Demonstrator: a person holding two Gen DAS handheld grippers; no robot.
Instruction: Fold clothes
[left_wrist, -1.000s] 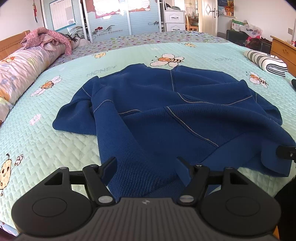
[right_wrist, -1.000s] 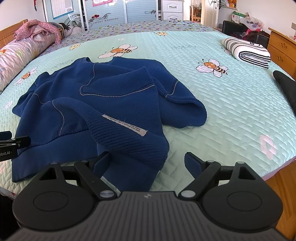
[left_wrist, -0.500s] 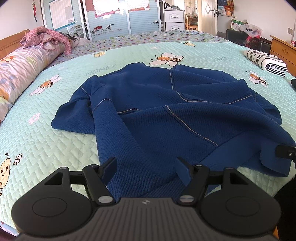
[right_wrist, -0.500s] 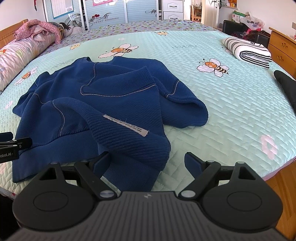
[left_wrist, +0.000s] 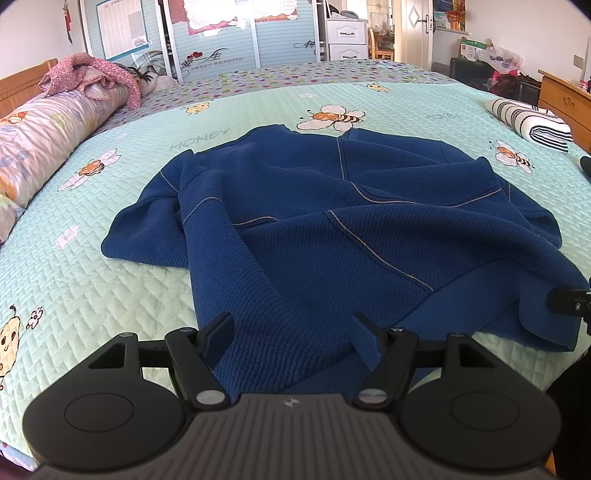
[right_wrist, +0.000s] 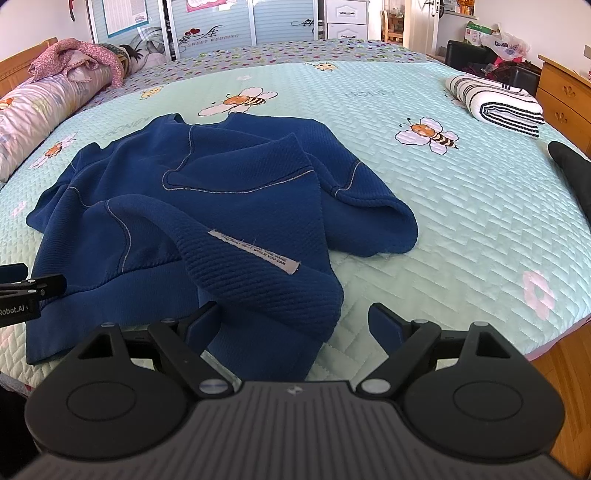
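None of the folding looks done to us: the blue sweater (left_wrist: 332, 236) lies rumpled on the bed (left_wrist: 110, 295), with jaws open on the left gripper (left_wrist: 291, 332) and the right gripper (right_wrist: 295, 321).

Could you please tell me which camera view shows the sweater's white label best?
The right wrist view: the label lies face up on the ribbed hem of the sweater, unobstructed. The left wrist view shows the sweater but no label.

Blue sweater (left_wrist: 332, 236) — ribbed matt knit, quilted cotton bedspread (left_wrist: 110, 280) — soft, wooden dresser (right_wrist: 565, 92)
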